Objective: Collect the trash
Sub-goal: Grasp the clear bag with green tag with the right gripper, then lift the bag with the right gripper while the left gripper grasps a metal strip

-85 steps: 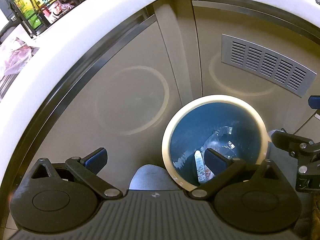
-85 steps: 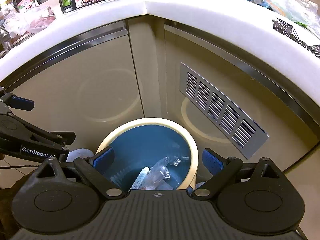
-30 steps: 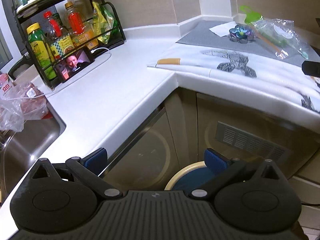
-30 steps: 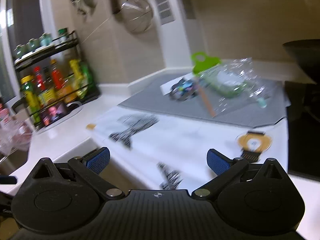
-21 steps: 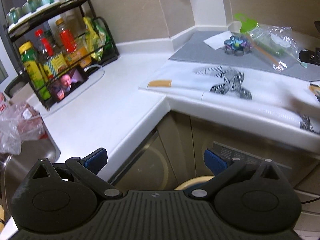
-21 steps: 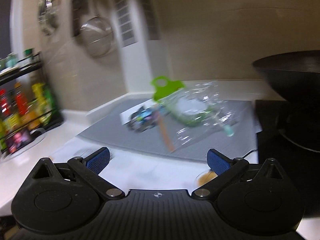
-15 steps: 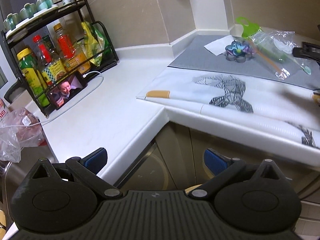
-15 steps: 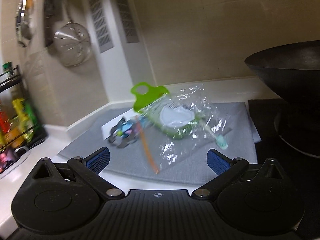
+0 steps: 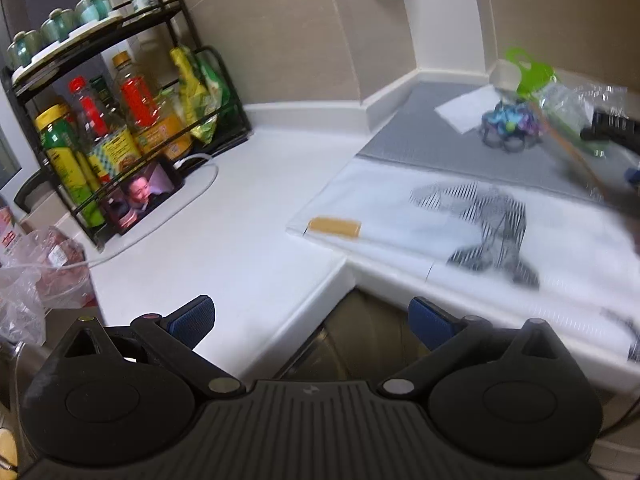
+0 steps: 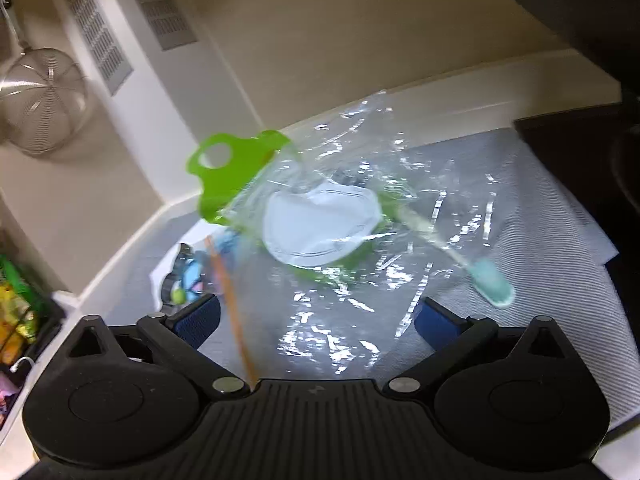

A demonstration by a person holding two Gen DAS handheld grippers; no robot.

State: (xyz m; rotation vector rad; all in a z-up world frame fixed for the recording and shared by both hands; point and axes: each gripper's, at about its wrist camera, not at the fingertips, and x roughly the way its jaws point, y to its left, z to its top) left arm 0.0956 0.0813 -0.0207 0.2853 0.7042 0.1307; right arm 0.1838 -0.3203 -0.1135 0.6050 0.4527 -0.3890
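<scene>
My right gripper (image 10: 316,320) is open and empty, low over a clear plastic bag (image 10: 360,240) on a grey mat (image 10: 540,216). The bag has a green handle (image 10: 228,172) and holds a white mask and a toothbrush (image 10: 488,280). A dark blue crumpled wrapper (image 10: 188,276) on a white paper lies left of the bag. My left gripper (image 9: 310,316) is open and empty over the counter corner. In its view the wrapper (image 9: 506,122) and the bag (image 9: 576,108) sit far right, with part of the right gripper (image 9: 612,130) by them.
A black spice rack (image 9: 116,120) with bottles and a phone (image 9: 142,196) stand at the back left. A patterned white liner (image 9: 480,216) with a tan strip (image 9: 334,227) covers the counter. A plastic bag (image 9: 36,280) lies left. A black wok (image 10: 580,20) is right.
Both grippers have risen from the blue trash bin by the cabinets to counter height. The right gripper has moved in close over the clear bag. The bin has left both views.
</scene>
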